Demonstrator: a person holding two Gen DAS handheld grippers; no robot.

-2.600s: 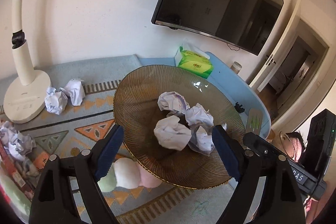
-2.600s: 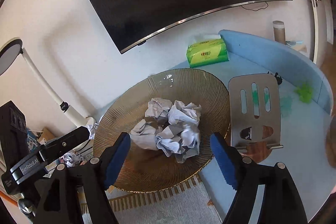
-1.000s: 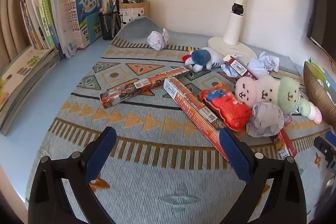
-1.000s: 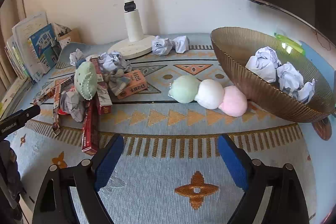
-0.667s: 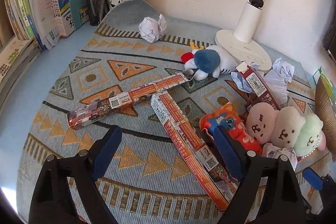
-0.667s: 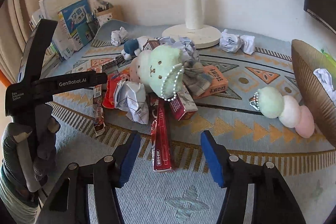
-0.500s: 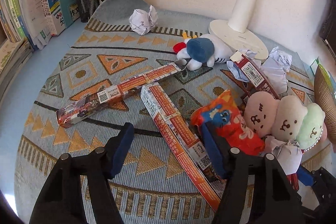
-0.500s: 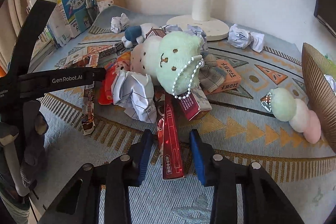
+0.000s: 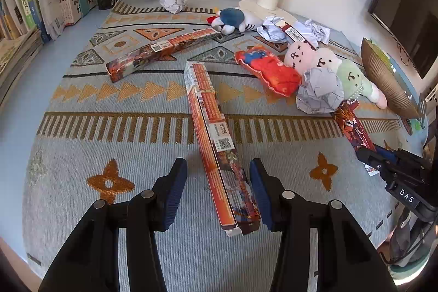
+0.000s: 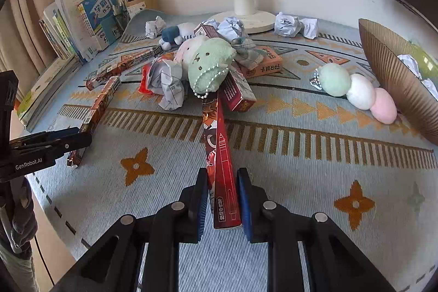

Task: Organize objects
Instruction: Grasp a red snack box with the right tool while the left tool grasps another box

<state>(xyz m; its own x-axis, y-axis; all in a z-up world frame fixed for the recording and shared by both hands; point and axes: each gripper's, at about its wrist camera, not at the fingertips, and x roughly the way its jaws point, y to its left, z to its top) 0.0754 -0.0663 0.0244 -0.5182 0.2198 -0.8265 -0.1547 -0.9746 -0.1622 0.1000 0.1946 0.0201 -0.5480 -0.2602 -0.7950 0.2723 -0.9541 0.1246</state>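
Note:
A long orange box [image 9: 208, 111] lies on the patterned rug [image 9: 109, 210], its near end between the jaws of my left gripper [image 9: 217, 168]. Those jaws are closing; the right pad is close to the box and the left pad stands clear of it. My right gripper [image 10: 223, 177] is shut on the near end of a long red pen box [image 10: 220, 155], whose far end runs under a green plush bear [image 10: 210, 64]. In the left wrist view the red pen box [image 9: 353, 125] and the right gripper's body [image 9: 397, 174] show at the right.
A second long box [image 9: 161, 51], a red pouch [image 9: 268, 67], crumpled paper [image 9: 319, 90] and plush toys crowd the rug's middle. A brown ribbed bowl [image 10: 397, 73] with paper balls stands right, dango plush [image 10: 358, 89] beside it. Lamp base [image 10: 251, 15] and books [image 10: 82, 18] line the back.
Both grippers swung from the bowl to the rug's clutter and came down. The right jaws narrowed and shut on the red pen box. The left jaws narrowed around the orange box's near end.

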